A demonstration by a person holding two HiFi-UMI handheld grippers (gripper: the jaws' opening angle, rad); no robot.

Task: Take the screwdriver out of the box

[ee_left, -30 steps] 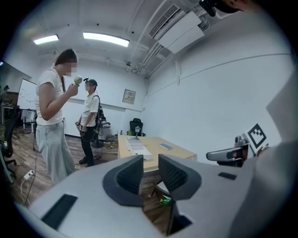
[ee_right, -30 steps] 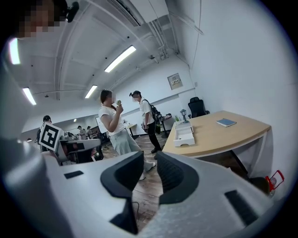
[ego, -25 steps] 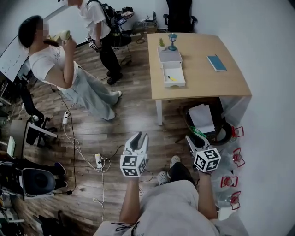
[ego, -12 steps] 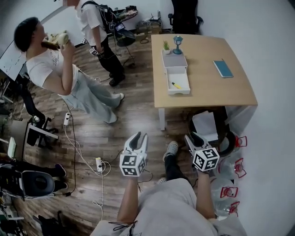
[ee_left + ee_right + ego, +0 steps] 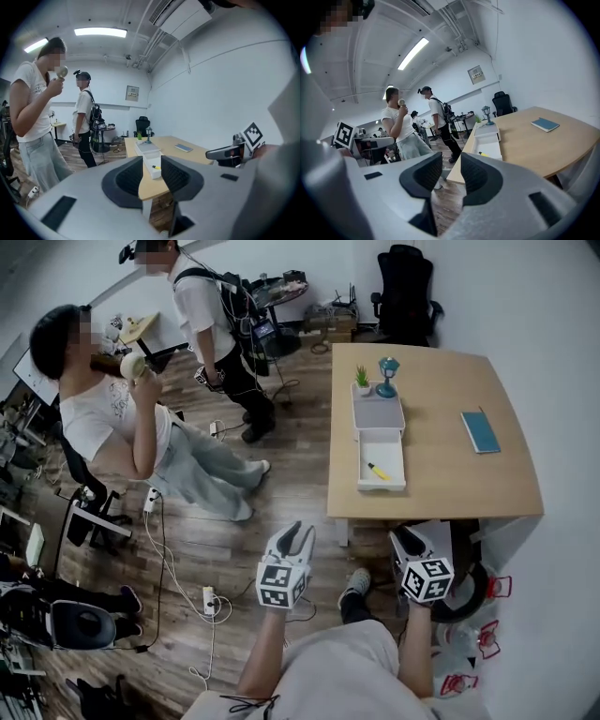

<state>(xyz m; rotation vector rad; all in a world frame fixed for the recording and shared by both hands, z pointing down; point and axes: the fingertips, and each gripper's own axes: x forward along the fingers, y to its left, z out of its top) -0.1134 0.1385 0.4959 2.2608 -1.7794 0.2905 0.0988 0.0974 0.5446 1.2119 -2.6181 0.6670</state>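
As the yellow screwdriver [image 5: 378,471] lies in the open white box [image 5: 360,460] on the worktop [image 5: 441,456], well apart from my empty left hand-held gripper [image 5: 298,532], jaws opening, and empty wide-open right hand-held gripper [image 5: 405,538], I advise approaching squarely and pinching its handle.

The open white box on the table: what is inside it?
A yellow screwdriver lies alone on the white floor of the box. The grey-topped covered section behind it hides whatever it holds.
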